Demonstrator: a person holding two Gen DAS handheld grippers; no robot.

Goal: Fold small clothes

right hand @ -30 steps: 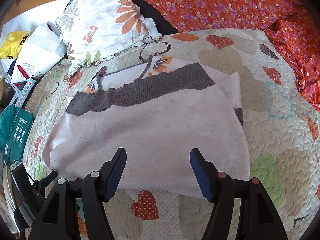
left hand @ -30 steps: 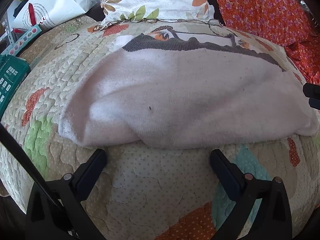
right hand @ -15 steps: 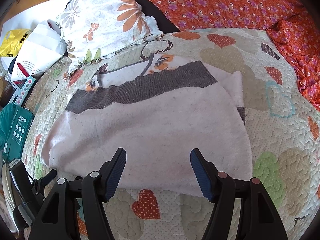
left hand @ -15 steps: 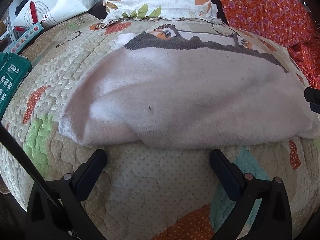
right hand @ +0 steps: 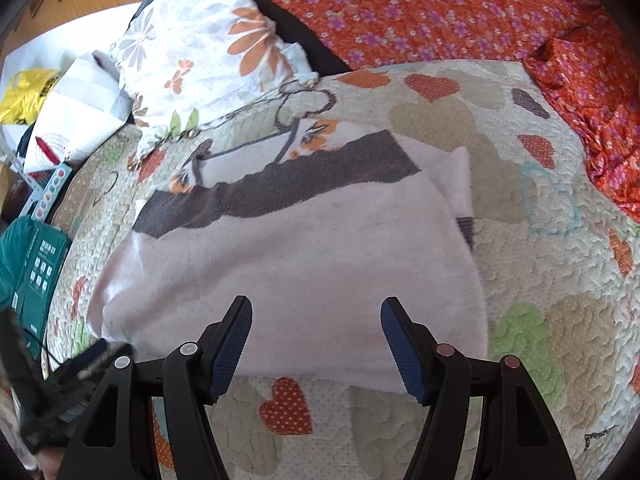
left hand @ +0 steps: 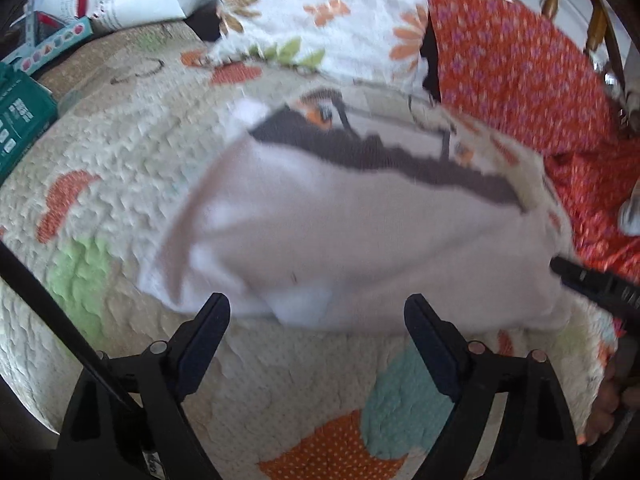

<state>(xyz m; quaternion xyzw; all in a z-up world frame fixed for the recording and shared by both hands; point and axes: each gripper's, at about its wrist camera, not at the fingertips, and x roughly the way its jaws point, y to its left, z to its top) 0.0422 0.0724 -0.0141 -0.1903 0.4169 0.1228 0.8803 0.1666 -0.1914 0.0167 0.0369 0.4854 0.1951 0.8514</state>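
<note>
A pale pink garment (left hand: 360, 240) with a dark grey band (right hand: 280, 184) lies folded on the heart-patterned quilt (right hand: 540, 280). My left gripper (left hand: 316, 312) hovers at the garment's near edge, jaws closing. The folded hem shows between the tips, but the pads do not press it, and this view is blurred. My right gripper (right hand: 315, 312) stands open above the garment's other near edge with nothing pinched. One right finger (left hand: 592, 280) enters the left wrist view from the right. The left gripper (right hand: 80, 360) is a blur at the bottom left of the right wrist view.
A floral pillow (right hand: 208, 52) lies beyond the garment, with orange flowered cloth (right hand: 460, 12) at the back and right. A teal box (right hand: 36, 264), a white bag (right hand: 80, 112) and a yellow bag (right hand: 24, 96) sit to the left. A person's hand (left hand: 608, 404) shows at lower right.
The left gripper has lifted and rolled, blurring its view, and its fingers stand closer together. The garment now reaches between its tips. The right gripper has hardly moved.
</note>
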